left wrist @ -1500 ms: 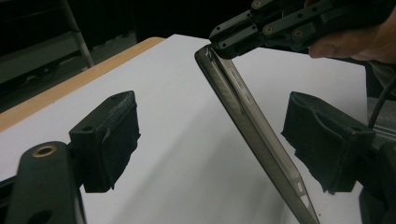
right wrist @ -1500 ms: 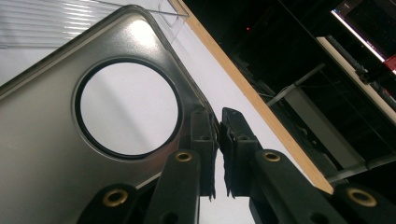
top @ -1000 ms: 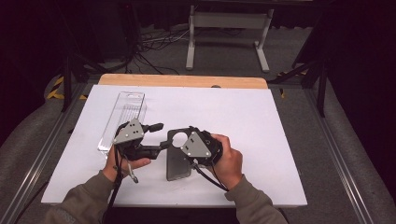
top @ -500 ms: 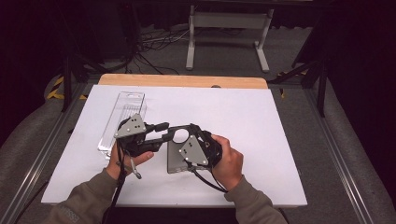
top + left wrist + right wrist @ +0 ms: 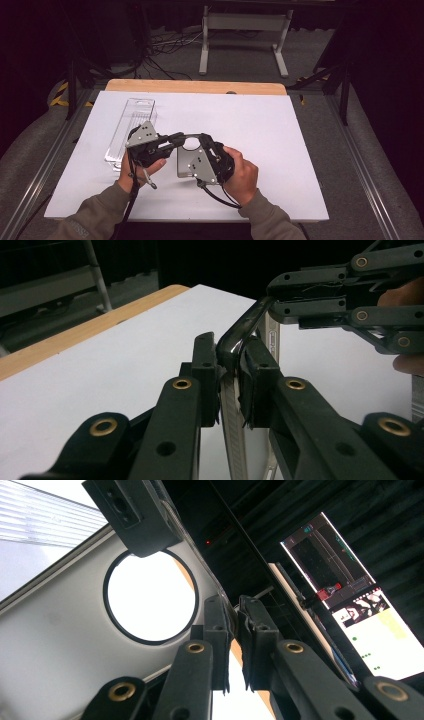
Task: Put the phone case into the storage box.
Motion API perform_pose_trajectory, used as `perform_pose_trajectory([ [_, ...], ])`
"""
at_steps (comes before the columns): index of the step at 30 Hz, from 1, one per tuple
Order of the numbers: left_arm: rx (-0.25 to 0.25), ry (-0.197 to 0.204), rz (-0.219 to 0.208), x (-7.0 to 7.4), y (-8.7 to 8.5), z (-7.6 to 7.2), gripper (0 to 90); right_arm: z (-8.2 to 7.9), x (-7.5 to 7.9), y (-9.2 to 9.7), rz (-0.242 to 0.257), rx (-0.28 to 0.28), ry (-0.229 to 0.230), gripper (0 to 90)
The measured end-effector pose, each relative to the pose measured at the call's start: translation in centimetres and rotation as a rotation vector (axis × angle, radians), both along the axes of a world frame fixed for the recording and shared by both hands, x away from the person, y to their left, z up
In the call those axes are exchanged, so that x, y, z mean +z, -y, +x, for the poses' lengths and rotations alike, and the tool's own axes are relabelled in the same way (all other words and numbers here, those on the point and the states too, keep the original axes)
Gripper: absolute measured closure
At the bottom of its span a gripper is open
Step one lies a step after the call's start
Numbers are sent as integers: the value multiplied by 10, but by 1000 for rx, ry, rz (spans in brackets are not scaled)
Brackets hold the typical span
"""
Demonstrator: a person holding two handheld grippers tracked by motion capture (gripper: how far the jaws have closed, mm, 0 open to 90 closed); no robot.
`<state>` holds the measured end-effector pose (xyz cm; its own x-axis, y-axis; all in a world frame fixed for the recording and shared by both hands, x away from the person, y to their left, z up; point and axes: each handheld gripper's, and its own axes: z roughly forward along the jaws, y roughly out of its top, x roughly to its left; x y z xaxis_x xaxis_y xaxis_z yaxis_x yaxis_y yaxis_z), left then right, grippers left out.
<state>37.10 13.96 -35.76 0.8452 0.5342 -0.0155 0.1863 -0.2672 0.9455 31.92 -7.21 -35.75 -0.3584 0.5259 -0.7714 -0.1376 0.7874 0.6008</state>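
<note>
**Grey case held between both grippers, not yet opened**

Grey and flat, with a round hole near its upper end, the phone case (image 5: 189, 159) is lifted off the white table (image 5: 280, 150) near the person's side, between the two hands. The left gripper (image 5: 175, 139) has just been closing its jaws, and in the left gripper view its pads clamp a dark curved edge strip (image 5: 239, 335) at the case's rim. The right gripper (image 5: 204, 141) is closed on the opposite side; in its own view the jaws pinch a thin clear edge beside the round hole (image 5: 150, 597). So the pick-up and the two-handed grip look done. Still to come, as I judge it, is peeling or flexing the strip away from the case. A clear plastic tray (image 5: 131, 131) lies well apart at the left.
</note>
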Motion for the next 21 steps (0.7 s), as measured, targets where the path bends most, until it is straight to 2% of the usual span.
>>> perform_pose_trajectory([
  [2, 7, 15, -16, 1, -1, -1, 796, -1, 1, 0, 18, 6, 1, 824],
  [3, 3, 19, -12, 2, -2, -2, 797, -1, 1, 0, 39, 10, -9, 818],
  [4, 3, 19, -12, 2, -2, -2, 798, -1, 1, 0, 39, 10, -9, 818],
  [5, 2, 24, -19, 3, -3, -4, 798, -1, 3, 1, 58, 16, -17, 811],
  [7, -2, 33, -15, 4, -5, -4, 799, -1, 8, 4, 140, 33, -58, 787],
  [10, 7, 50, -19, 5, -5, -6, 800, -1, 10, 6, 170, 43, -75, 764],
  [11, 10, 47, -17, 5, -6, -6, 800, -1, 11, 8, 203, 62, -91, 761],
  [12, 9, 45, -20, 5, -7, -6, 800, -1, 11, 9, 213, 69, -101, 756],
  [15, 6, 48, -24, 6, -9, -5, 800, 3, 13, 17, 310, 107, -183, 701],
  [19, 1, 49, -25, 4, -10, -6, 800, 9, 12, 25, 384, 122, -241, 643],
  [21, -5, 46, -25, 3, -11, -5, 800, 10, 12, 28, 402, 142, -255, 617],
])
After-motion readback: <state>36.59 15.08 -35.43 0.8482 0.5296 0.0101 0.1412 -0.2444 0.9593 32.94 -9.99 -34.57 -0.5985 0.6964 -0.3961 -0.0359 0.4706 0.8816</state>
